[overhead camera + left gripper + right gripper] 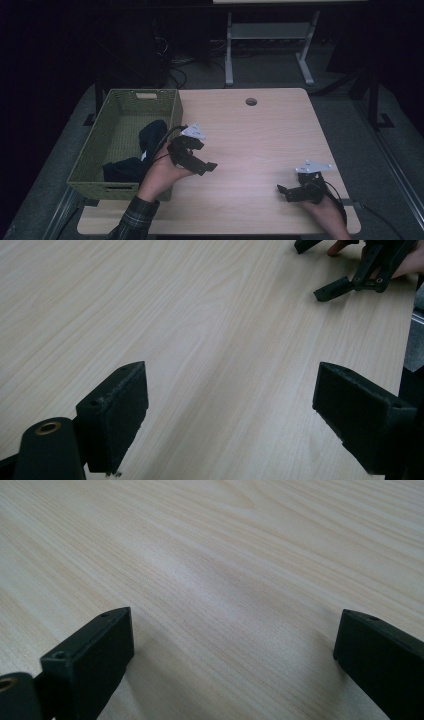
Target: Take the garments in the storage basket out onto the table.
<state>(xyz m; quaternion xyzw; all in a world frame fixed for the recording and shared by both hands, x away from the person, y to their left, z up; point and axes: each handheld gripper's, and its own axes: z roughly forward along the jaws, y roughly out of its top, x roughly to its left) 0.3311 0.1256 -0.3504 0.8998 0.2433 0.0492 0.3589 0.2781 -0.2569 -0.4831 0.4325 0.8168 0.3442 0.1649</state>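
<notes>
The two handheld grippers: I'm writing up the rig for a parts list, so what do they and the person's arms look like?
Both the left gripper and the right gripper are black linkage frames with two flat, blocky black jaws, screw holes in their ends. Each carries a grey three-cornered plate on top and trails a black cable. The left arm wears a dark plaid sleeve; no sleeve shows on the right.

Bare tabletop point(250, 145) btwn grippers = free passage; basket point(85, 165) wall blocks left side.
</notes>
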